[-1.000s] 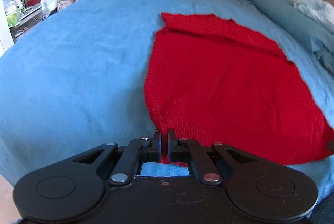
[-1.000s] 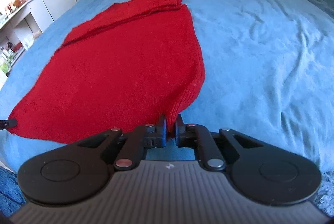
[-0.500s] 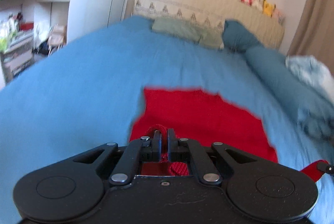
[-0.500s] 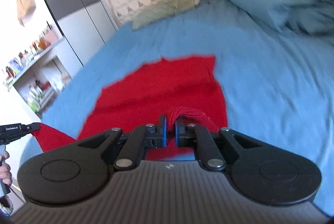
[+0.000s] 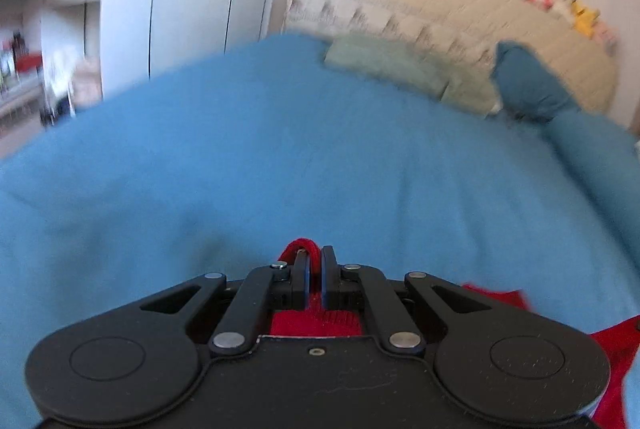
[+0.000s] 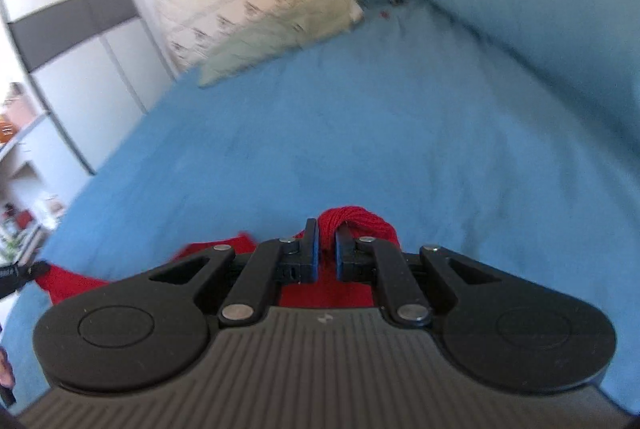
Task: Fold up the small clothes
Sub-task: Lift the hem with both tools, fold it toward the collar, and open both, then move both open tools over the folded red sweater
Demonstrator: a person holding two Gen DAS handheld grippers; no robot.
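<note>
Knitwear — a red garment (image 5: 314, 259) — is pinched between the narrow jaws of the left gripper (image 5: 314, 269), a loop of its hem bulging up past the fingertips. In the right wrist view the same garment (image 6: 356, 223) is clamped in the jaws of the right gripper (image 6: 326, 247), bunched in a fold over the right finger. More red cloth is seen under each gripper and trailing off to the side, above a blue bedspread (image 5: 280, 165). At the left edge of the right view the left gripper's tip (image 6: 16, 275) is seen gripping a corner of the cloth; white lettering on it is too blurred to be read. A small pale mark is stamped on the right gripper's grey ribbed body — not legible. Pillows (image 5: 384, 63) lie blurred at the head of the bed.
</note>
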